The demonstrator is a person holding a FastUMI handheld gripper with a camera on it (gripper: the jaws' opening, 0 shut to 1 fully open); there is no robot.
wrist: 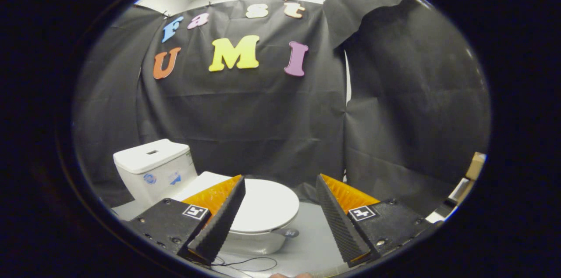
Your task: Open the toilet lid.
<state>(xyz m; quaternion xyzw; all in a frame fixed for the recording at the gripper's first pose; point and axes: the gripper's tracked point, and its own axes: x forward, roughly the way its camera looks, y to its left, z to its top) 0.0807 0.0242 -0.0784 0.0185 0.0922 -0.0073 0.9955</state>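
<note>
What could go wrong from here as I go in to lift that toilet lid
1. The lid lies flat and closed on the bowl, so the open gripper may struggle to catch its thin front edge and could slip off.
2. A thin black cable loops on the floor just ahead of the fingers; a low approach might snag it.
3. The tank stands close behind, so a hard flip could bang the lid against it.
</note>
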